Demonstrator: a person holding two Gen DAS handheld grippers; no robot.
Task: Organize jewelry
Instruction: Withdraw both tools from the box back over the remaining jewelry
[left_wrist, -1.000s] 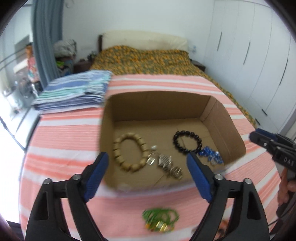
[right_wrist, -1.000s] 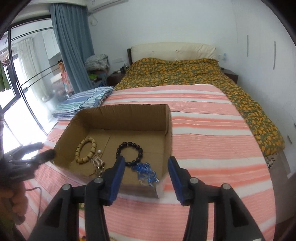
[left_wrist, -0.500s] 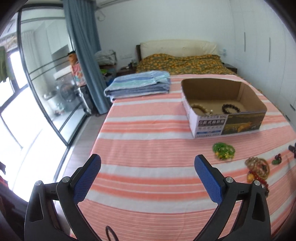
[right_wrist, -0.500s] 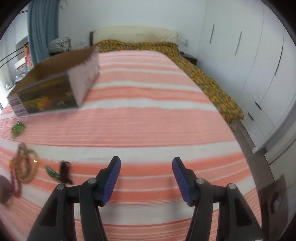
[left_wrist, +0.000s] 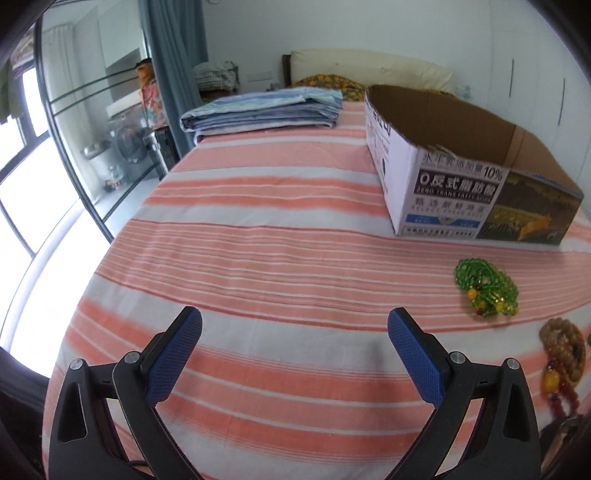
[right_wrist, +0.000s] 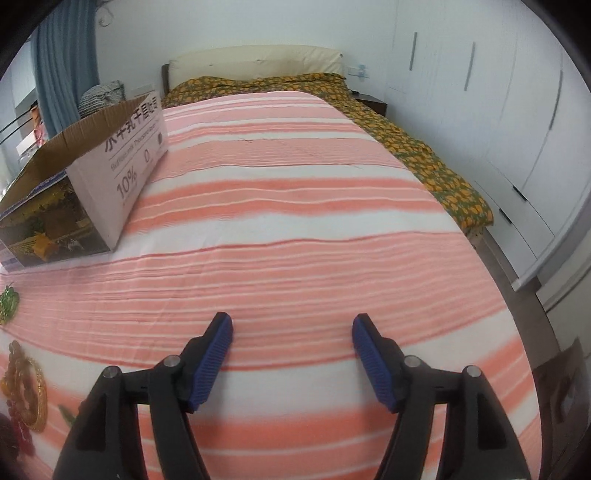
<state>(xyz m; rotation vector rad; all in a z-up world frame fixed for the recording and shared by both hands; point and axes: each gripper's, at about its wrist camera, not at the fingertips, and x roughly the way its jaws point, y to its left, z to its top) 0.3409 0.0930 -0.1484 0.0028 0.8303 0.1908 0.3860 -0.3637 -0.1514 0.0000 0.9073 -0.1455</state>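
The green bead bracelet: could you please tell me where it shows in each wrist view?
Left wrist view: green bead bracelet at right, on the striped sheet, nearer than the cardboard box.
Right wrist view: only partly visible at the far left edge.
Shared landmark: the cardboard box.

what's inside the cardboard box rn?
Only bare brown inner walls show inside the cardboard box; both views sit too low, so its floor and any contents are hidden behind the near printed side.

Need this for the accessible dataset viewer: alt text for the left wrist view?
The open, empty left gripper hovers over a bed's striped sheet. A cardboard box sits at upper right, with green beads and a brown bead strand loose before it; folded linens lie behind.
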